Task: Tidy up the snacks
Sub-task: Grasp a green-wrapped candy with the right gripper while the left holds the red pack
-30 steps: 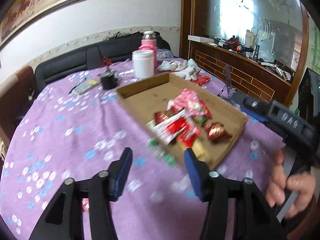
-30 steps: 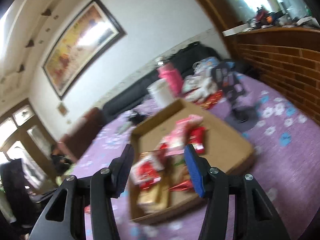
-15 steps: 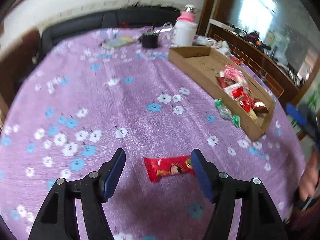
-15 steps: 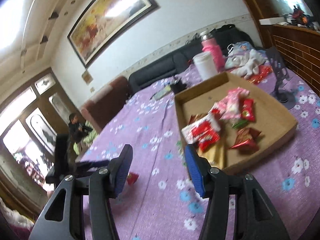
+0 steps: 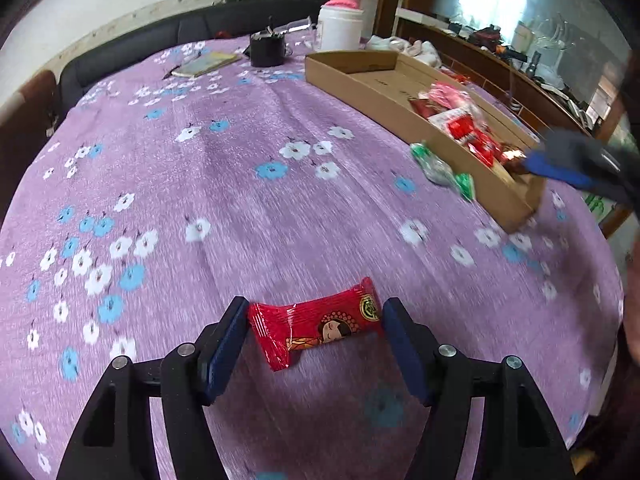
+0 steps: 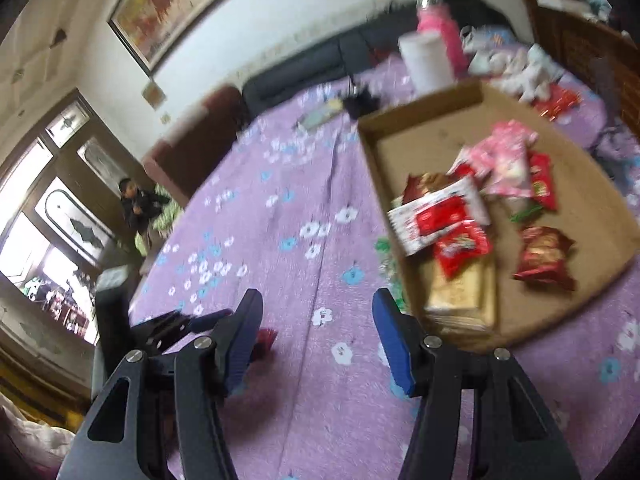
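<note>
- Left wrist view: left gripper (image 5: 314, 344) has black plastic arms w/ blue pads, jaws spread wide, nothing pinched. A red snack packet (image 5: 316, 326) lies flat on the cloth between the pads (glossy crinkled foil, sealed ends, cartoon face and round green-gold logo); whether either pad touches its ends I can't tell.
- Tablecloth (image 5: 248, 200) is purple fabric w/ white and blue flower print, over a round table.
- Shallow cardboard tray (image 5: 384, 96), brown, low walls, holds a heap of wrapped snacks (image 5: 460, 120), mostly red, some pink. A green-white wrapped candy (image 5: 442, 170) lies outside, just beside the tray's near wall.
- Far edge: white cylindrical jar (image 5: 340, 28), dark cup (image 5: 267, 49).
- Right wrist view (blurred): right gripper (image 6: 316, 336), same black-and-blue build, jaws wide apart, empty, over bare cloth near the tray (image 6: 592, 200).
- The left gripper (image 6: 176, 324) shows at lower left with a bit of red packet (image 6: 264, 342) beside it.
</note>
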A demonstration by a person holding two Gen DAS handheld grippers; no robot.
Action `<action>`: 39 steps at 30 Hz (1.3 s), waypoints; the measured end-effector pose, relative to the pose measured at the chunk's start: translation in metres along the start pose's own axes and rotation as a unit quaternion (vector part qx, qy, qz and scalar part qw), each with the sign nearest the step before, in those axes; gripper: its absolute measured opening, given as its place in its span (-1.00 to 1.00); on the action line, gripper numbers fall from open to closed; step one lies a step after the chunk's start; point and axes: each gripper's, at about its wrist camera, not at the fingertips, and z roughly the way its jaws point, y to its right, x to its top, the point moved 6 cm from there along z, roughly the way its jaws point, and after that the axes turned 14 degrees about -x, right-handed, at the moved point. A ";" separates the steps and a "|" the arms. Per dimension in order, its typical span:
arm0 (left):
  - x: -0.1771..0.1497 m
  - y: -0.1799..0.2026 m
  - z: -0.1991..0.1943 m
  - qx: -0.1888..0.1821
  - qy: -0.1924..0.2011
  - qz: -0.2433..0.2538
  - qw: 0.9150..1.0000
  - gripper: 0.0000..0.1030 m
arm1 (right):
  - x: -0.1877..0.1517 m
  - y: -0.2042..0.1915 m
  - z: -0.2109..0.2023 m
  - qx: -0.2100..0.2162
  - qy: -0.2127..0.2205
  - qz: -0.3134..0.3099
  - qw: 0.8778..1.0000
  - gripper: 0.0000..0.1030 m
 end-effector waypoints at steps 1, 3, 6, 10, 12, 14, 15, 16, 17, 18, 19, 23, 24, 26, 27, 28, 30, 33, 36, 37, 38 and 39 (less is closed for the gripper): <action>-0.002 0.000 -0.002 0.001 0.004 0.000 1.000 0.41 | 0.003 -0.002 0.007 -0.010 -0.011 -0.006 1.000 0.09; -0.003 -0.004 -0.005 -0.001 0.011 -0.010 1.000 0.41 | 0.010 -0.008 0.023 -0.038 -0.027 -0.019 0.999 0.09; -0.002 -0.010 -0.007 -0.005 0.019 -0.022 1.000 0.41 | 0.017 -0.013 0.042 -0.086 -0.045 -0.028 0.995 0.09; -0.002 -0.009 -0.007 0.000 0.018 -0.016 1.000 0.41 | 0.024 -0.018 0.060 -0.143 -0.051 -0.048 0.987 0.09; -0.001 -0.009 -0.007 -0.001 0.018 -0.017 1.000 0.41 | 0.025 -0.019 0.069 -0.160 -0.059 -0.047 0.984 0.09; -0.001 -0.010 -0.008 -0.004 0.019 -0.018 1.000 0.41 | 0.025 -0.022 0.074 -0.170 -0.062 -0.050 0.982 0.09; -0.001 -0.010 -0.008 -0.005 0.019 -0.019 1.000 0.41 | 0.025 -0.025 0.075 -0.176 -0.063 -0.057 0.981 0.09; -0.001 -0.010 -0.008 -0.004 0.019 -0.018 1.000 0.41 | 0.024 -0.027 0.076 -0.196 -0.062 -0.067 0.976 0.09; -0.001 -0.009 -0.007 -0.003 0.019 -0.017 1.000 0.41 | 0.024 -0.027 0.078 -0.225 -0.060 -0.077 0.970 0.08; -0.001 -0.009 -0.007 -0.004 0.018 -0.016 1.000 0.41 | 0.024 -0.028 0.081 -0.238 -0.061 -0.084 0.966 0.08; -0.001 -0.008 -0.007 -0.004 0.018 -0.014 1.000 0.41 | 0.025 -0.029 0.084 -0.254 -0.061 -0.091 0.961 0.08; -0.001 -0.006 -0.007 -0.004 0.019 -0.008 1.000 0.41 | 0.023 -0.035 0.097 -0.310 -0.065 -0.131 0.939 0.09; -0.001 -0.005 -0.008 -0.003 0.020 -0.006 1.000 0.41 | 0.022 -0.035 0.101 -0.309 -0.075 -0.131 0.939 0.12; -0.001 -0.005 -0.008 -0.002 0.021 -0.005 1.000 0.41 | 0.021 -0.027 0.107 -0.294 -0.093 -0.105 0.946 0.19; -0.001 -0.005 -0.008 -0.003 0.021 -0.006 1.000 0.41 | 0.023 -0.024 0.107 -0.287 -0.101 -0.098 0.948 0.19; -0.001 -0.005 -0.008 -0.004 0.021 -0.006 1.000 0.41 | 0.024 -0.020 0.106 -0.274 -0.111 -0.086 0.952 0.19; -0.001 -0.005 -0.008 -0.005 0.022 -0.007 1.000 0.41 | 0.022 -0.017 0.104 -0.219 -0.130 -0.059 0.965 0.19; -0.001 -0.005 -0.010 -0.006 0.023 -0.007 1.000 0.41 | 0.023 -0.034 0.080 -0.046 -0.134 -0.020 0.990 0.20; -0.002 -0.004 -0.011 -0.005 0.024 -0.006 1.000 0.41 | 0.033 -0.035 0.053 -0.064 -0.082 -0.042 0.994 0.20; -0.002 -0.004 -0.011 -0.006 0.024 -0.006 1.000 0.41 | 0.035 -0.031 0.047 -0.085 -0.070 -0.050 0.993 0.19; -0.002 -0.004 -0.011 -0.006 0.024 -0.007 1.000 0.41 | 0.035 -0.029 0.044 -0.091 -0.067 -0.053 0.992 0.19; -0.002 -0.005 -0.011 -0.006 0.024 -0.009 1.000 0.41 | 0.033 -0.025 0.043 -0.086 -0.071 -0.048 0.993 0.19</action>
